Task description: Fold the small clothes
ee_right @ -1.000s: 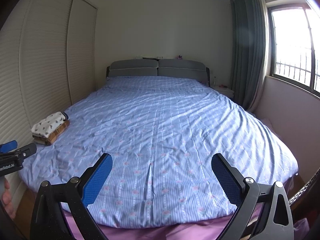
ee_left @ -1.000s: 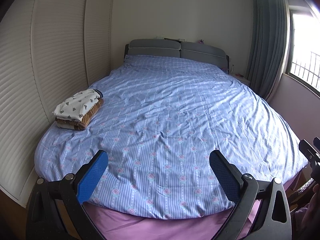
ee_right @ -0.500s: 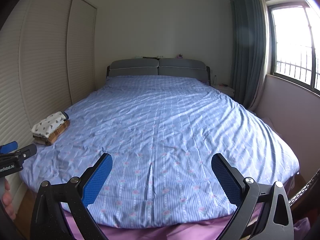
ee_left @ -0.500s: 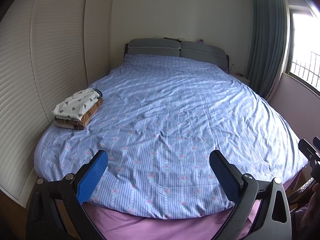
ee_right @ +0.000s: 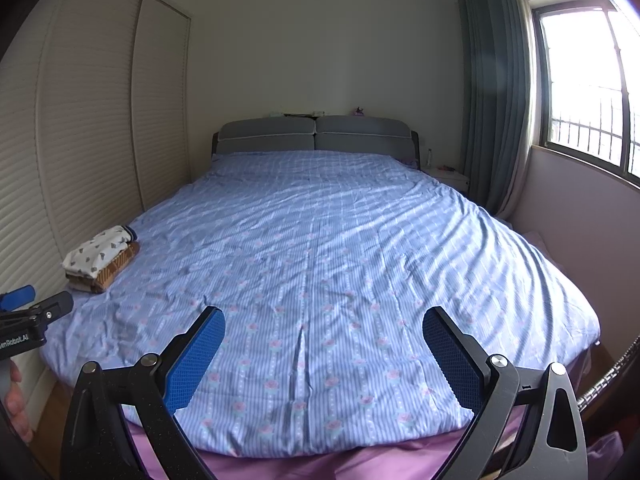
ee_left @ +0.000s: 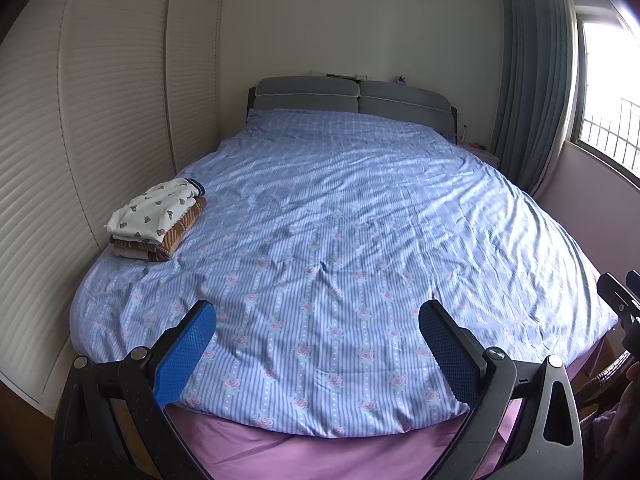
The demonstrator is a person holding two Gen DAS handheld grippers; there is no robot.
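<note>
A stack of folded small clothes (ee_left: 158, 220) lies at the left edge of the bed: a white patterned piece on top of a brown one. It also shows in the right wrist view (ee_right: 100, 258). My left gripper (ee_left: 316, 344) is open and empty, held at the foot of the bed, well short of the stack. My right gripper (ee_right: 322, 350) is open and empty, also at the foot of the bed. The left gripper's side shows in the right wrist view (ee_right: 28, 312) at the left edge.
The bed (ee_left: 360, 240) has a blue striped floral cover, with a pink sheet (ee_left: 320, 456) at its foot. A louvred wardrobe (ee_left: 80, 120) lines the left wall. A grey headboard (ee_left: 352, 100), curtain (ee_left: 532, 80) and window (ee_right: 592, 100) stand behind and right.
Both grippers stay open. The views have shifted only very slightly; nothing on the bed has moved.
</note>
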